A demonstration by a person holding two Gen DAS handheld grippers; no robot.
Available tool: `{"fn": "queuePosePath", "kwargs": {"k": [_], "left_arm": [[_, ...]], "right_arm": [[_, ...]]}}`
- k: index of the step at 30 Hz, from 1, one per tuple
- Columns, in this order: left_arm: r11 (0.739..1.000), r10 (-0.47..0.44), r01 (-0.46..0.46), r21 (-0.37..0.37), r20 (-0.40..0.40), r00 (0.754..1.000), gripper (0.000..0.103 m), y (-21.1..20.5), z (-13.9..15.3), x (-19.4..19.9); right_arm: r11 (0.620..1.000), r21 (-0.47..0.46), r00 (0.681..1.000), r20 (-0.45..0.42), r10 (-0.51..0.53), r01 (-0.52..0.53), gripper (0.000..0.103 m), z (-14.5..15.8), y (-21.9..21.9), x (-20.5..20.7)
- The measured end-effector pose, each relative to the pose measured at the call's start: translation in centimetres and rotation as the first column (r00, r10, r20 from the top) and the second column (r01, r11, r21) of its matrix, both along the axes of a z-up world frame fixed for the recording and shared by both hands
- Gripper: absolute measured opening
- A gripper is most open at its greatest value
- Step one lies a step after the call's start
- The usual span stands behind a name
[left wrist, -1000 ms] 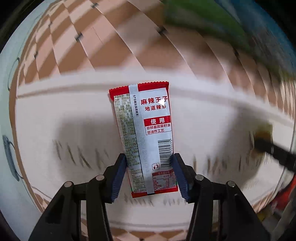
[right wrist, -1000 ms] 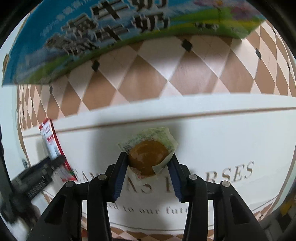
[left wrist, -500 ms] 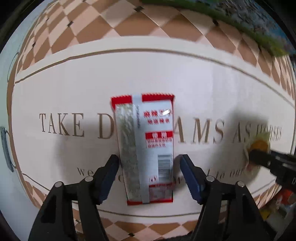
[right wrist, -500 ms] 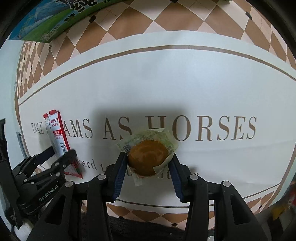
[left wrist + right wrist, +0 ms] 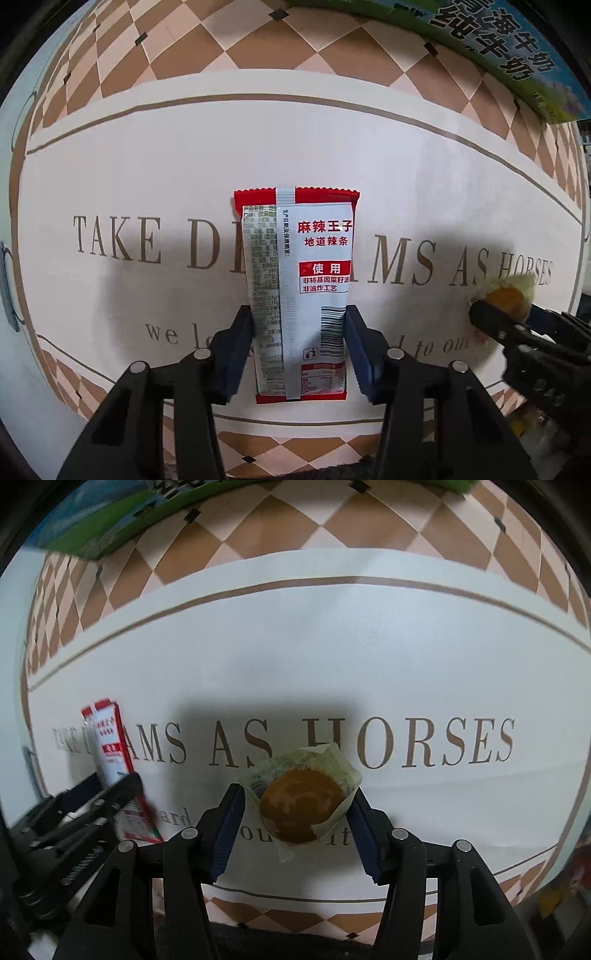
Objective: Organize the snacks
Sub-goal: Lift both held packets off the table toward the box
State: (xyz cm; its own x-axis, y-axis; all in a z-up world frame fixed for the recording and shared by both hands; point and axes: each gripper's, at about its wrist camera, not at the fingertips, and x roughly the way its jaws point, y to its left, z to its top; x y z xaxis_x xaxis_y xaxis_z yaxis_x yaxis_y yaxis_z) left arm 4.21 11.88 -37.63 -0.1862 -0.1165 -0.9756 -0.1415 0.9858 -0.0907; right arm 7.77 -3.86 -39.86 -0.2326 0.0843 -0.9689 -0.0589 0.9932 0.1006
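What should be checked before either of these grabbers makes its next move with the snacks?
1. Red-and-white snack packet sits between the left gripper jaws: ok, jaws closing on it.
2. Wrapped cake sits between the right gripper jaws: ok, though those jaws are opening.
3. Grippers apart from each other: ok.
4. Snacks resting on the lettered mat, or lifted off it: cannot tell.
5. Blue-and-green box clear of both snacks: ok, it is at the mat's far edge.
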Motion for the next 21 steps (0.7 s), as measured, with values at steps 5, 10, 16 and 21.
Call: {"fn": "queuePosePath", "kwargs": {"k": [5, 10, 16, 21], "left_arm": [[1.000, -0.027, 0.027, 0.006, -0.007, 1.000, 0.050, -0.5, 2.5, 0.8], [1.000, -0.018, 0.018, 0.013, -0.032, 0.999, 0.054, -0.6, 1.6, 1.4], [0.997, -0.061, 0.064, 0.049, -0.052, 0.997, 0.054, -2.2, 0.9, 3.4], [0.998, -0.044, 0.045, 0.040, -0.027, 0.999, 0.046, -2.1, 1.4, 3.3]], "right_arm": [[1.000, 0.011, 1.000, 0.001, 0.025, -0.025, 0.042, 0.6, 0.0, -0.4], [0.998, 0.058, 0.999, -0.044, -0.022, 0.024, 0.046, 0.4, -1.2, -0.1], [0.999, 0.054, 0.999, -0.033, -0.003, 0.005, 0.062, 0.7, -0.2, 0.3], [1.000, 0.002, 1.000, 0.008, -0.010, 0.010, 0.052, 1.2, 0.3, -0.1]]}}
